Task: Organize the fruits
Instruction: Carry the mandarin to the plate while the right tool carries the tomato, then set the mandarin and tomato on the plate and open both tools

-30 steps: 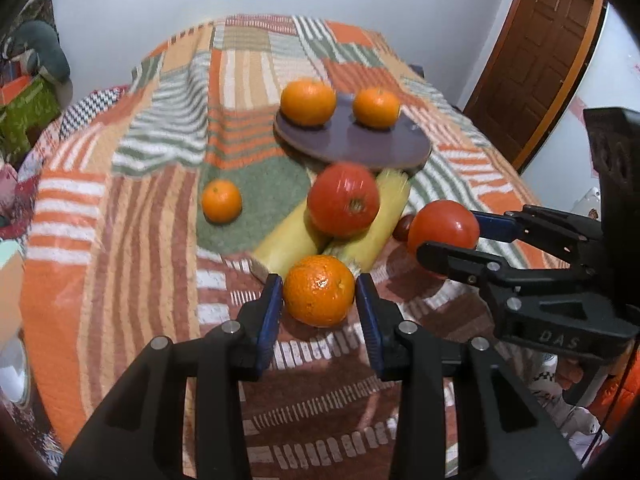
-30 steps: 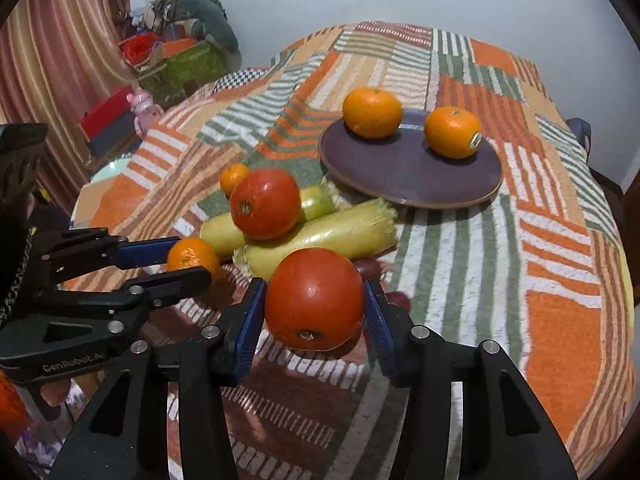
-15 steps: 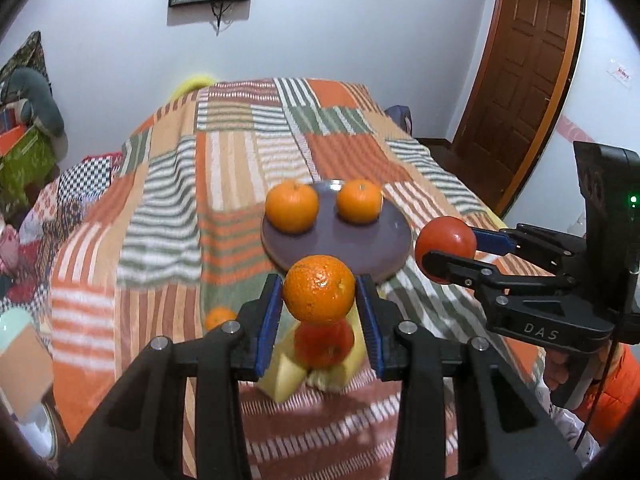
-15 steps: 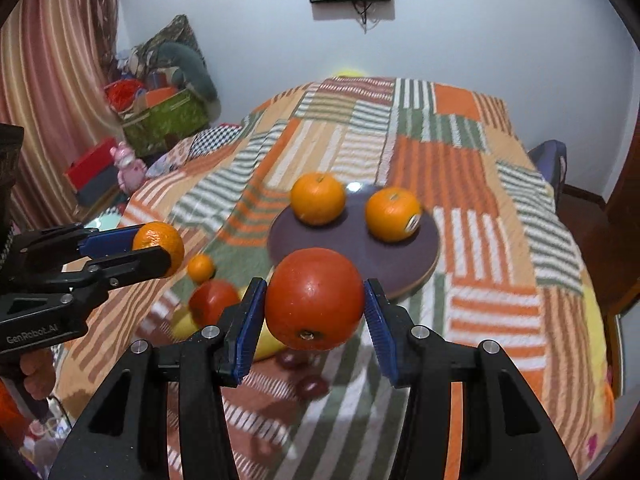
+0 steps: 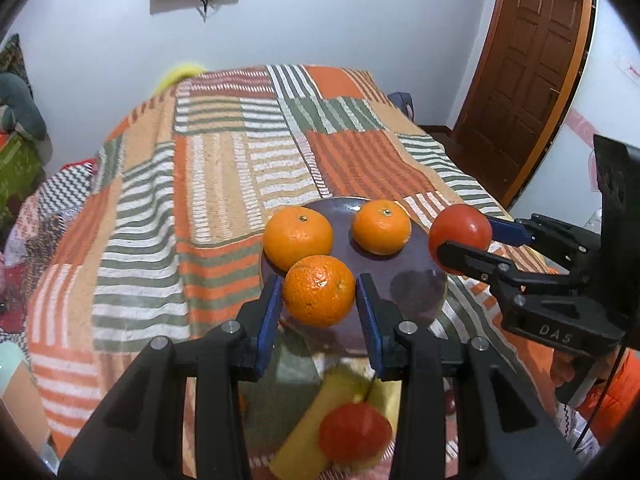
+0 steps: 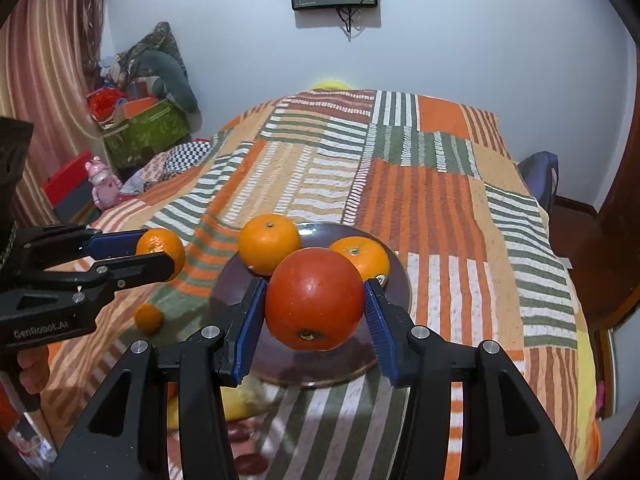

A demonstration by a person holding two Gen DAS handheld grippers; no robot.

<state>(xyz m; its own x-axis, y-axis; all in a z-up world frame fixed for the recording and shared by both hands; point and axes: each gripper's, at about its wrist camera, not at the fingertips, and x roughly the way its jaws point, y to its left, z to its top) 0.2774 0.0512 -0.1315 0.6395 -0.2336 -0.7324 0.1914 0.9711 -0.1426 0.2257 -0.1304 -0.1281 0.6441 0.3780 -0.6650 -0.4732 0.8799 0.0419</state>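
Observation:
My left gripper (image 5: 318, 312) is shut on an orange (image 5: 319, 290) and holds it above the near edge of a dark purple plate (image 5: 416, 284). Two oranges (image 5: 298, 237) (image 5: 382, 225) lie on the plate. My right gripper (image 6: 314, 320) is shut on a red tomato (image 6: 315, 298) above the plate (image 6: 400, 280). In the left wrist view the right gripper (image 5: 460, 244) holds the tomato (image 5: 460, 230) at the plate's right edge. In the right wrist view the left gripper (image 6: 160, 250) holds its orange (image 6: 161, 248) left of the plate.
A second tomato (image 5: 354, 432) rests on yellow-green squash (image 5: 304, 448) on the striped patchwork blanket (image 5: 224, 184). A small orange (image 6: 148, 317) lies left of the plate. Dark red small fruits (image 6: 250, 464) lie near the front. A door (image 5: 528, 72) stands at right.
Both grippers have carried their fruit forward and down towards the plate. The plate now lies close below them, and the squash and second tomato have dropped to the bottom of the left view.

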